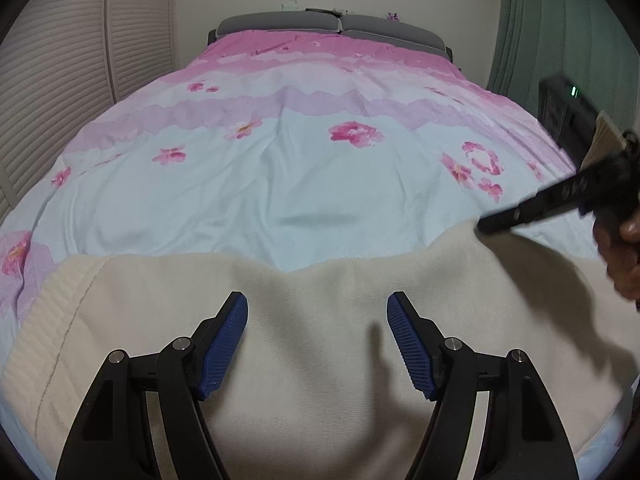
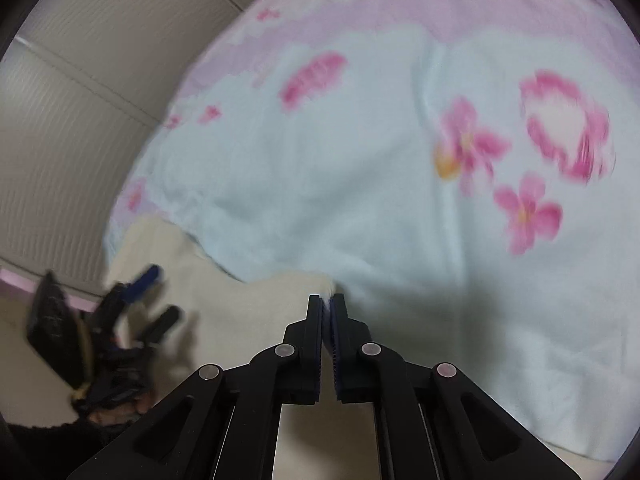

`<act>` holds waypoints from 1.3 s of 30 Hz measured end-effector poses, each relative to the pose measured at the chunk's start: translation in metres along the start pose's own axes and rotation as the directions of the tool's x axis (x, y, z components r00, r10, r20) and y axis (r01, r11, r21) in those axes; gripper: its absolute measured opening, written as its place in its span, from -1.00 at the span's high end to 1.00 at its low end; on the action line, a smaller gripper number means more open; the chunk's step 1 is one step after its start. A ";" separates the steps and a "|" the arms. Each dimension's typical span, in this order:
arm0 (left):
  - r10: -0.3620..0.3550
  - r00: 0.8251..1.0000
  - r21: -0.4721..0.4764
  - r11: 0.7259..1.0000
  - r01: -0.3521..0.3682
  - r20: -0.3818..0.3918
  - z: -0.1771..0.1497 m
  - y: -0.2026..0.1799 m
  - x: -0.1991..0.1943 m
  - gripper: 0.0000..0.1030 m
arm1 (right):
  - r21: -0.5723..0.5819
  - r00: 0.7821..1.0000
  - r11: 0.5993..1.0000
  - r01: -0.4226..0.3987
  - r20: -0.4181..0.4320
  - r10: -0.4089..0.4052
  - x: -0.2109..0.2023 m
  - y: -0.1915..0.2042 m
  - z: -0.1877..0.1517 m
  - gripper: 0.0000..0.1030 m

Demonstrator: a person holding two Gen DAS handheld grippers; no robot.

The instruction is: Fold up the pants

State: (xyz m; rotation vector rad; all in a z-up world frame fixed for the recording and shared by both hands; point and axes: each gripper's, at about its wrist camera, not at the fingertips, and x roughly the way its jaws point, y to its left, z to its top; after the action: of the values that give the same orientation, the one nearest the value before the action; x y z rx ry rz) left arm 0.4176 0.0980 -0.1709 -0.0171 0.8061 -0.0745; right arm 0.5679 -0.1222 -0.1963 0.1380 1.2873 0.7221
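the left gripper (image 1: pixel 317 312) hangs just above cream pants (image 1: pixel 320 360), its blue-padded fingers (image 1: pixel 226 344) spread wide with nothing between them. the pants lie flat across the near end of a bed (image 1: pixel 304 184) covered in a pale blue and pink flowered sheet. to the right, the right gripper (image 2: pixel 330 304) is clamped shut on the far edge of the pants.

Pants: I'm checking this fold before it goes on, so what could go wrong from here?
1. The right gripper pinches only a thin bit of the pants' edge; it may slip out when pulled.
2. The left gripper is open above the cloth, holding nothing, so the pants may drag or bunch on the wrinkled bedspread.
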 end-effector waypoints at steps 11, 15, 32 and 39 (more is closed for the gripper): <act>0.042 0.998 0.033 0.998 -0.044 0.055 -0.015 0.003 -0.031 -0.39 | -0.068 0.903 0.945 0.318 0.327 -0.281 -0.093 0.032 -0.065 -0.10; 0.029 0.997 0.052 0.998 -0.033 0.073 -0.023 -0.006 -0.060 -0.39 | 0.001 0.790 0.879 0.477 0.437 -0.429 -0.138 0.052 -0.138 -0.26; -0.098 0.991 0.204 0.976 0.078 0.087 -0.088 -0.140 -0.119 -0.39 | 0.395 0.707 0.842 0.366 0.470 -0.528 -0.207 0.000 -0.336 -0.59; -0.127 0.991 0.232 0.966 0.112 0.050 -0.120 -0.143 -0.107 -0.31 | 0.296 0.728 0.877 0.379 0.489 -0.480 -0.184 0.018 -0.341 -0.59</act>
State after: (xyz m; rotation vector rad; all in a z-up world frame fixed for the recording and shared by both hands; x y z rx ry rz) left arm 0.2487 -0.0348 -0.1709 0.1497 0.7277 -0.2802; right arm 0.2341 -0.3111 -0.1397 0.1668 0.7701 0.1305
